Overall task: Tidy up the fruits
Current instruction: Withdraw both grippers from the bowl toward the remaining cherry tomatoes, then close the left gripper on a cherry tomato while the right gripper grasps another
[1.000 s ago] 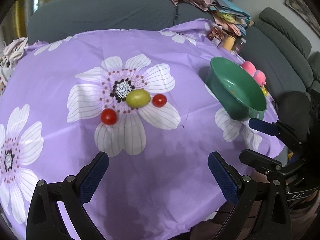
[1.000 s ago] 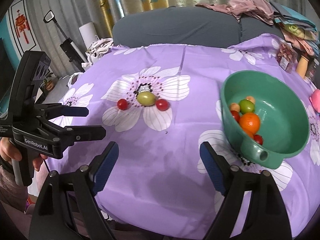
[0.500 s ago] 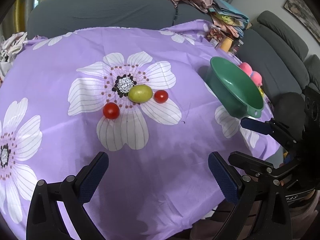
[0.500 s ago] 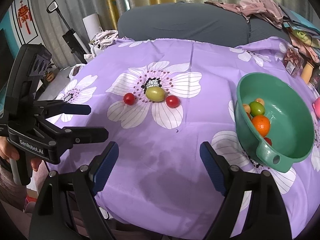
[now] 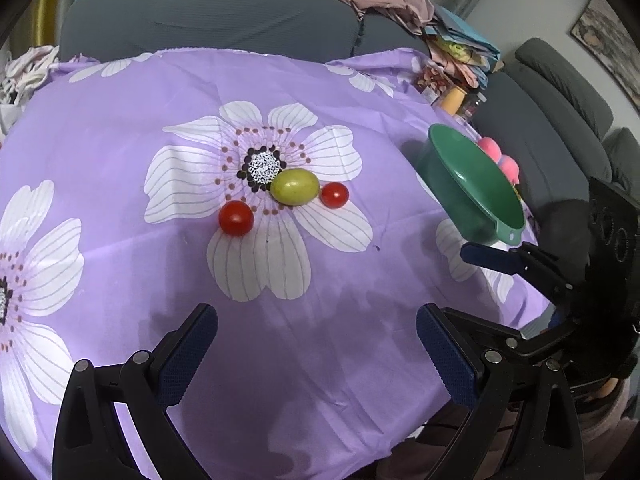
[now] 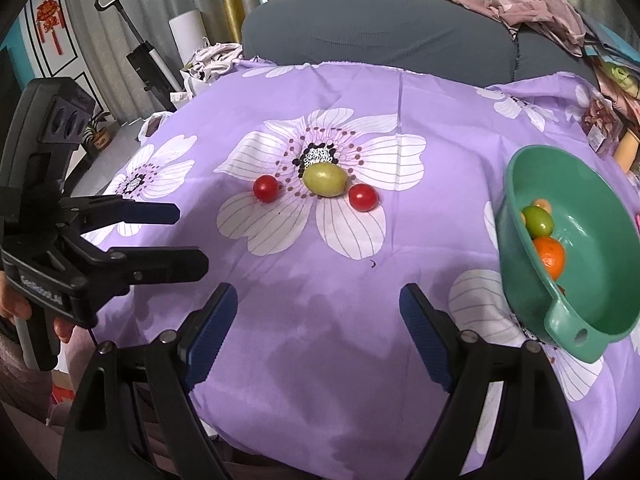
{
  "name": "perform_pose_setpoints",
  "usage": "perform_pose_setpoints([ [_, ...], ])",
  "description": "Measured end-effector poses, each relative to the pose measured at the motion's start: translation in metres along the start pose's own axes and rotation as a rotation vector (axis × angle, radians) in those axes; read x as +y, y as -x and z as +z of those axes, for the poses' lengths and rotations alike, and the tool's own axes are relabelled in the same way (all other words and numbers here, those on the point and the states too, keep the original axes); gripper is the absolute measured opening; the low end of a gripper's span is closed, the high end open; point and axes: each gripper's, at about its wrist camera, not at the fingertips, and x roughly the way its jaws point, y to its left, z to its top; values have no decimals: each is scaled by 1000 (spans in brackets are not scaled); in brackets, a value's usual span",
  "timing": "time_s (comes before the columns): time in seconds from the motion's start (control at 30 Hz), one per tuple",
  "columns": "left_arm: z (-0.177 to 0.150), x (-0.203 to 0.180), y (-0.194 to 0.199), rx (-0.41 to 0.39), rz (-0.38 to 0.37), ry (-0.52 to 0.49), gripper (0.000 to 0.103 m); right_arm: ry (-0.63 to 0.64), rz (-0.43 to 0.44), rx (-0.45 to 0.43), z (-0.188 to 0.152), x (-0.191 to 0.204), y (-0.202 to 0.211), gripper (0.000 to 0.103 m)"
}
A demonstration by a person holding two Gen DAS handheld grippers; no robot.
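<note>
A green oval fruit (image 5: 295, 186) (image 6: 324, 179) lies on the purple flowered cloth, with a red cherry tomato on its left (image 5: 236, 218) (image 6: 266, 188) and another on its right (image 5: 335, 195) (image 6: 363, 197). A green bowl (image 5: 476, 184) (image 6: 520, 184) at the right holds an orange (image 6: 550, 258), a green fruit (image 6: 538, 221) and small ones. My left gripper (image 5: 316, 354) (image 6: 176, 236) is open and empty, near the table's front edge. My right gripper (image 6: 318, 330) (image 5: 460, 280) is open and empty, beside the bowl.
A grey sofa (image 6: 380, 28) stands behind the table, with clothes (image 6: 536, 8) piled on it. Pink items (image 5: 500, 156), a snack packet (image 6: 600, 120) and a yellow bottle (image 5: 454, 100) sit at the table's far right. The cloth (image 5: 120, 128) hangs over the front edge.
Both grippers have shifted slightly: the left view has moved closer to the three fruits, and the bowl has slid to the right in the right view. Both stay open.
</note>
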Motion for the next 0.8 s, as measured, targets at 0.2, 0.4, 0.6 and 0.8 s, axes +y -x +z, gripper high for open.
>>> perform_pose_setpoints([
  [0.2, 5, 12, -2, -10, -20, 14, 99, 0, 3, 16, 7, 4, -12, 84],
  [0.4, 18, 17, 0, -31, -2, -22, 99, -22, -2, 17, 14, 1, -23, 84],
  [0.6, 33, 15, -9, -28, 51, -112, 99, -68, -15, 12, 23, -12, -34, 79],
  [0.8, 44, 12, -27, 1, 74, -181, 99, -69, -21, 29, 35, -20, -50, 73],
])
